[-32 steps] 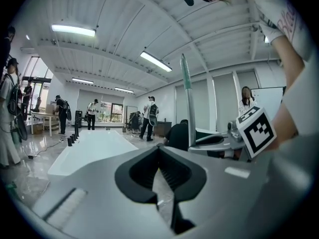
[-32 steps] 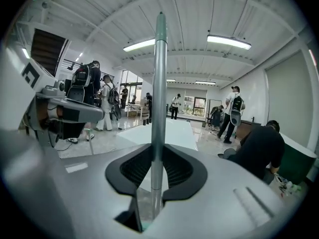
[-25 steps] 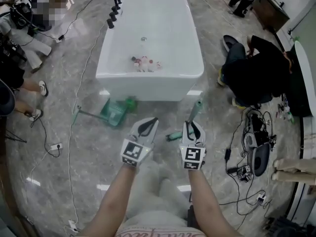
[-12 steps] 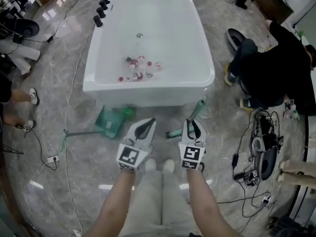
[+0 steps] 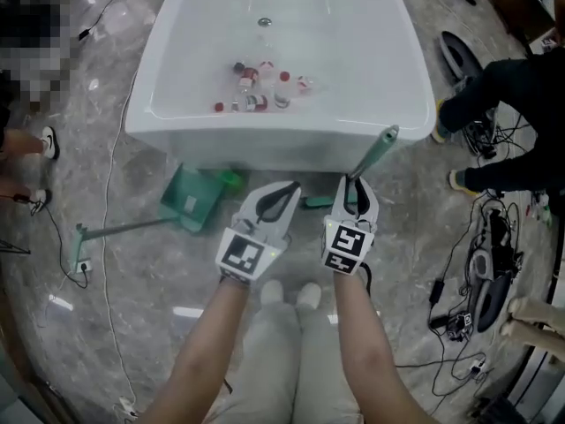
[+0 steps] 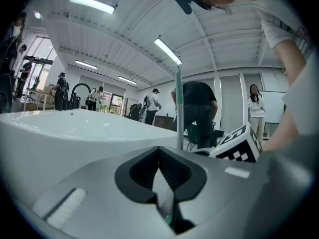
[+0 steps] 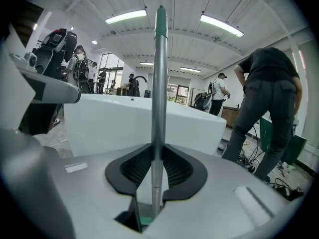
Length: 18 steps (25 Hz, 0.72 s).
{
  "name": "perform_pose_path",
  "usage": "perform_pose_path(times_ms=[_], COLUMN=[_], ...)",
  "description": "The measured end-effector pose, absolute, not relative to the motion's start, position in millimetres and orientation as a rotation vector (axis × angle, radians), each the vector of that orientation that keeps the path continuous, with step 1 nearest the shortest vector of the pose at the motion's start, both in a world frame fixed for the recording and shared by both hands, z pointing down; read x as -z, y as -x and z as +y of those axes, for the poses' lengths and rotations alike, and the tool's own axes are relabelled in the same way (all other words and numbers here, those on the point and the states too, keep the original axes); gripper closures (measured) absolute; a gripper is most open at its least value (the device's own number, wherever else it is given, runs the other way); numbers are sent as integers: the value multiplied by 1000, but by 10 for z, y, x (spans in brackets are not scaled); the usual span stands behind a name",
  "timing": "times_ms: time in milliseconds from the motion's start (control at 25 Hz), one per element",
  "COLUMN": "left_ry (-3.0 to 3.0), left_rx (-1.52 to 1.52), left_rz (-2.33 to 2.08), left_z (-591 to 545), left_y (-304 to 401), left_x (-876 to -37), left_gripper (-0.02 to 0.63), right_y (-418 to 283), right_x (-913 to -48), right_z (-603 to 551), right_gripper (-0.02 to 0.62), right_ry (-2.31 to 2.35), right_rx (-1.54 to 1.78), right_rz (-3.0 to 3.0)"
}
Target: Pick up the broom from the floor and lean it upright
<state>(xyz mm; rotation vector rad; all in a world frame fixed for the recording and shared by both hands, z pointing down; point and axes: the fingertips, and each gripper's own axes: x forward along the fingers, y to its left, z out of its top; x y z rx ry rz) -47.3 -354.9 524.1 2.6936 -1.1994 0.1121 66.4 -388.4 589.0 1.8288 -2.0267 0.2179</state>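
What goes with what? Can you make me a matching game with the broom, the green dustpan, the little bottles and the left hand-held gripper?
Things:
1. broom
2. green dustpan
3. little bottles
4. left hand-held gripper

States:
A. inside the bathtub
B. shut, holding nothing
C. lying on the floor
D. handle clamped in the right hand-held gripper

Pairs: 1-D, 2-C, 3-A, 4-B

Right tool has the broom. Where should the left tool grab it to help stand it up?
Probably the bare grey shaft above the right tool and below the green cap. Bring the left tool in from its own side, jaws across the pole. The pole is slim, round and near upright, with free length there.
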Motion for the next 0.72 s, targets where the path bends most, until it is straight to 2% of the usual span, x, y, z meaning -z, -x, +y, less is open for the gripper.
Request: perform_pose_path(times_ms=[720], left_ry=[-2690], left_rx=[-109], left_rz=[-1255], left_z=[-4015], left_y=[924], left_x=[-5588], left_gripper=[606], right_y=[-204], right_x=[-6520], right_z=[-4315], right_gripper=[517], right_ry=[-1824], right_rx=[-111], right_rz=[-1755])
